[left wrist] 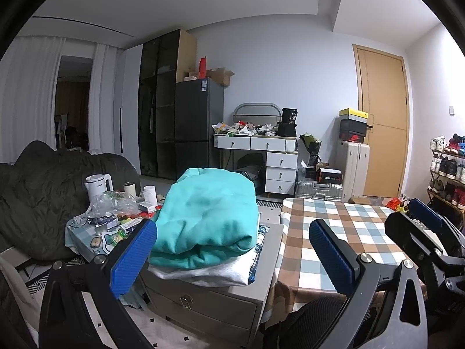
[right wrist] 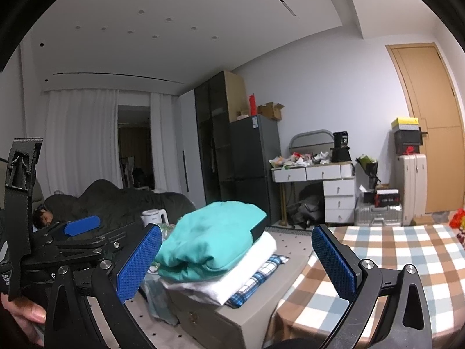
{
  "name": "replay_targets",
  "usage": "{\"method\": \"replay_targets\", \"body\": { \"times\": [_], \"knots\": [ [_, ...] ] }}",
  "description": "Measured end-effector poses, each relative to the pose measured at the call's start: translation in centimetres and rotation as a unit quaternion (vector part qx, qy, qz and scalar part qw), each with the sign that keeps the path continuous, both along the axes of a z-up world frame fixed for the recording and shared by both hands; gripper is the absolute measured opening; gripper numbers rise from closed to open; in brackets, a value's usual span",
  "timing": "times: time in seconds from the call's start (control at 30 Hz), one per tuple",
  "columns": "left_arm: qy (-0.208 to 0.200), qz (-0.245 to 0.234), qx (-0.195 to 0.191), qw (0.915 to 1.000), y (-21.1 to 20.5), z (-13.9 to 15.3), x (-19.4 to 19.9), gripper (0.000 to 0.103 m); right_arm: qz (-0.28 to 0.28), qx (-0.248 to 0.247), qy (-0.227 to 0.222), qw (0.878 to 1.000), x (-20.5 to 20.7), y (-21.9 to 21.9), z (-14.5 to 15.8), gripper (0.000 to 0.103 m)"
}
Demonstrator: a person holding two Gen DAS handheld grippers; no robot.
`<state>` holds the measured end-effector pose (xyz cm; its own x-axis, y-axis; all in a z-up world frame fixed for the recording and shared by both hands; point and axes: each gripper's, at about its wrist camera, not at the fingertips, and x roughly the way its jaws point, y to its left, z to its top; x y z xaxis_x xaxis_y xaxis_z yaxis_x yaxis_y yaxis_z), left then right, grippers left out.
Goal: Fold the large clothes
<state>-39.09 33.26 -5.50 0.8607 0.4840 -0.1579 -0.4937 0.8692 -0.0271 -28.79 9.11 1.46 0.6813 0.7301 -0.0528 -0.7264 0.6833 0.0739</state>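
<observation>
A folded teal garment (left wrist: 206,215) (right wrist: 212,238) tops a stack of folded clothes: a white garment (left wrist: 203,273) (right wrist: 232,276) lies under it, and a blue plaid one (left wrist: 258,250) (right wrist: 261,276) sits at the bottom. The stack rests on a grey drawer cabinet (left wrist: 218,299) (right wrist: 232,322). My left gripper (left wrist: 232,257) is open and empty, hovering in front of the stack without touching it. My right gripper (right wrist: 237,261) is also open and empty, just short of the stack. Beside the cabinet, on the right, is a table with a checked cloth (left wrist: 334,232) (right wrist: 377,261).
A cluttered side table with a white kettle (left wrist: 98,186) stands left of the cabinet. Behind it a person lies under a dark quilt (right wrist: 122,200). A hand (right wrist: 23,314) holds the left gripper. White drawers (left wrist: 279,171), suitcases (left wrist: 351,168) and a shoe rack (left wrist: 447,174) line the far side.
</observation>
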Motion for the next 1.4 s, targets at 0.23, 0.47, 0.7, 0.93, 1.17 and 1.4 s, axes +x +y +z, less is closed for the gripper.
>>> {"method": "replay_targets", "body": {
  "times": [0.23,0.47,0.7,0.93,1.17,1.4],
  "knots": [
    [-0.005,0.003,-0.004,1.0000,0.6,0.2,0.2,0.102,0.002,0.002,0.001,1.000,0.0,-0.1,0.0,0.103],
    [-0.001,0.015,-0.007,0.9999,0.9,0.1,1.0,0.102,0.002,0.005,0.003,1.000,-0.1,-0.2,-0.1,0.103],
    [0.000,0.016,0.003,0.9999,0.6,0.0,0.9,0.102,0.002,0.006,0.005,1.000,-0.1,-0.4,-0.1,0.103],
    [0.000,0.012,0.021,0.9997,-0.3,-0.1,0.9,0.102,0.001,0.009,0.009,1.000,0.0,-0.4,-0.1,0.103],
    [-0.001,0.021,0.023,0.9995,-0.2,-0.2,0.9,0.102,0.001,0.008,0.011,1.000,0.0,-0.4,-0.1,0.103],
    [0.004,0.010,0.026,0.9996,-0.4,-0.5,1.3,0.102,-0.002,0.008,0.014,1.000,0.1,-0.4,-0.2,0.103]
  ]
}}
